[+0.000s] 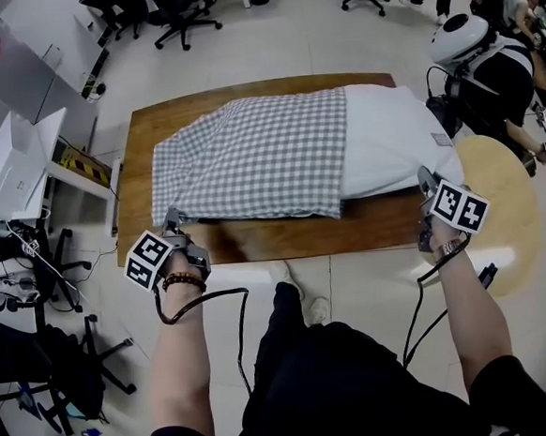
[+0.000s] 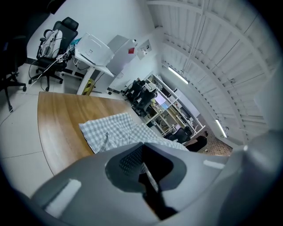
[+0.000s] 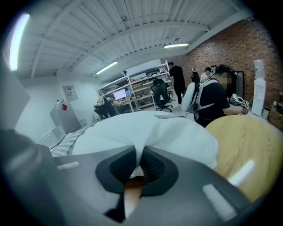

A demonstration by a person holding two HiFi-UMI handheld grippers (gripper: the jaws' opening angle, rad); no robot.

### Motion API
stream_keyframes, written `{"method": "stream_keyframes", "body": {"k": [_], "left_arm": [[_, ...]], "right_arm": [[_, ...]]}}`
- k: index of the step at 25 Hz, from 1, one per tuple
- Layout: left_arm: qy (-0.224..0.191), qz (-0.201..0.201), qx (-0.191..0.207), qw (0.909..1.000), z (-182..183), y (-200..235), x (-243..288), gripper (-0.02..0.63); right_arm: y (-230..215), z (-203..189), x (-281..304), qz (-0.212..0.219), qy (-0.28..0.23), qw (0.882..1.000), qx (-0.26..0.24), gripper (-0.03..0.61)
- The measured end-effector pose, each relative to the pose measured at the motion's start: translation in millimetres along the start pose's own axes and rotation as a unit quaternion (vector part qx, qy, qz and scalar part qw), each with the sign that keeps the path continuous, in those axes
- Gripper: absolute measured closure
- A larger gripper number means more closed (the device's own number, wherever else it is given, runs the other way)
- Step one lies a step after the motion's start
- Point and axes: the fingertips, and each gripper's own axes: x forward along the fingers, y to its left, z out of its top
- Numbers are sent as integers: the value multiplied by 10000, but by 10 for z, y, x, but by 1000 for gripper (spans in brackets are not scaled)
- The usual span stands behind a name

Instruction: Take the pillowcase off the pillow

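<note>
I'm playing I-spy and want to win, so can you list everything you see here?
table: one, brown wood, middle
pillow: one, white, on the table, right end bare
pillowcase: one, grey-and-white checks, over the pillow's left part
round table: one, pale wood, right
office chairs: at least three, black, far floor
person with helmet: one, black clothes, far right
left gripper: one, grey, shut on pillowcase's near corner
right gripper: one, grey, shut on pillow's near corner
</note>
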Motion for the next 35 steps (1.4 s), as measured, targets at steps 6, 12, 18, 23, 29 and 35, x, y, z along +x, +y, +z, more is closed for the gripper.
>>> {"method": "stream_keyframes", "body": {"k": [6, 12, 18, 23, 29, 35], "left_arm": [[-100, 94, 64, 9999, 22, -13, -51, 609], [56, 149, 225, 9996, -53, -70, -39, 604], [-134, 172, 402, 9990, 46, -251, -148, 541], [-193, 91, 677, 9975, 111, -367, -248, 540], [-71, -214, 1046, 9943, 15, -707, -315, 532], [161, -588, 1654, 9843, -129, -1192, -445, 520]], "right_arm": [[-253, -6, -123, -130, -62, 9998, 121, 565], [-135, -231, -89, -12, 194, 9998, -9, 535], [-133, -253, -263, 11, 196, 9996, -191, 403], [-63, -266, -476, -26, 76, 9996, -268, 385], [49, -72, -725, 59, -165, 9990, -412, 385], [209, 9, -913, 196, -203, 9979, -588, 385]]}}
